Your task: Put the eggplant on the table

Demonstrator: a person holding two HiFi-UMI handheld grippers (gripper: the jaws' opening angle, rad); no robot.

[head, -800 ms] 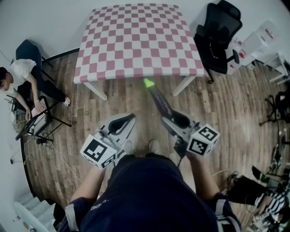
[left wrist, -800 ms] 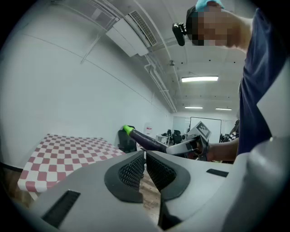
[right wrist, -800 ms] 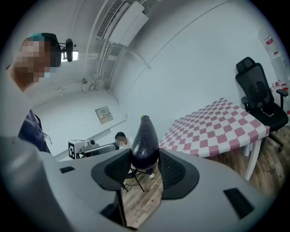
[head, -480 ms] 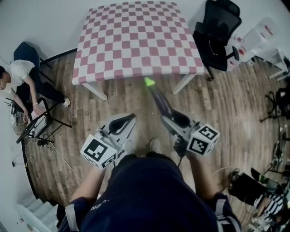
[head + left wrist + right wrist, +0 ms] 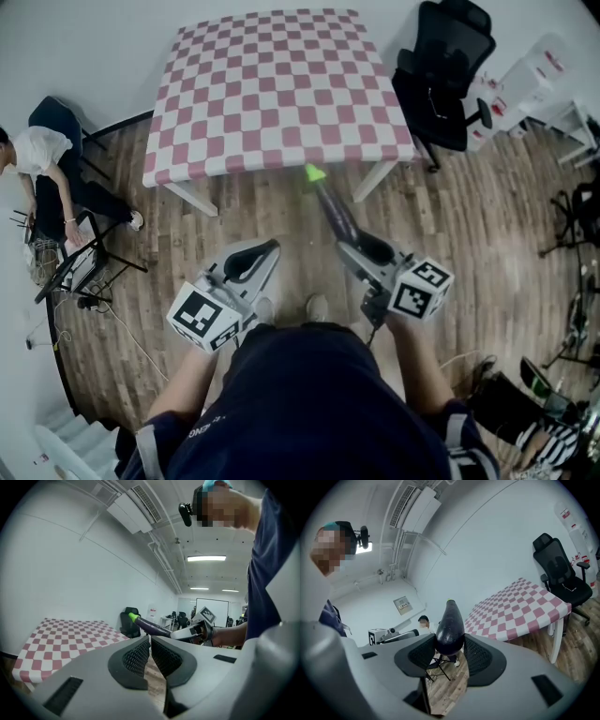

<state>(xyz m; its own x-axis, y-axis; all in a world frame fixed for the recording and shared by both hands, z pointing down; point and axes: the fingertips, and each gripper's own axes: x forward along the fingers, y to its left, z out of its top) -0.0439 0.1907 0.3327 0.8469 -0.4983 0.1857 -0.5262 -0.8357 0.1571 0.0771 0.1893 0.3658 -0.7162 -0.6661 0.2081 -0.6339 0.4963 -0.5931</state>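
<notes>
A long dark purple eggplant [image 5: 334, 208] with a bright green stem tip sticks out of my right gripper [image 5: 354, 246], whose jaws are shut on its thick end. In the right gripper view the eggplant [image 5: 450, 626] is clamped between the two black pads. Its green tip points at the near edge of the pink-and-white checkered table [image 5: 277, 89] ahead. My left gripper [image 5: 265, 247] hangs beside it over the floor, jaws together and empty. The left gripper view shows the eggplant [image 5: 151, 626] to the right, and the left gripper [image 5: 150, 640] shut.
A black office chair [image 5: 441, 84] stands at the table's right corner. At the far left a seated person [image 5: 42, 164] leans over a folding stand [image 5: 80, 258]. White furniture [image 5: 544, 89] stands at the right. Wooden floor lies between me and the table.
The table has drawn slightly nearer and lower in the head view. Both grippers keep their places and the eggplant stays clamped.
</notes>
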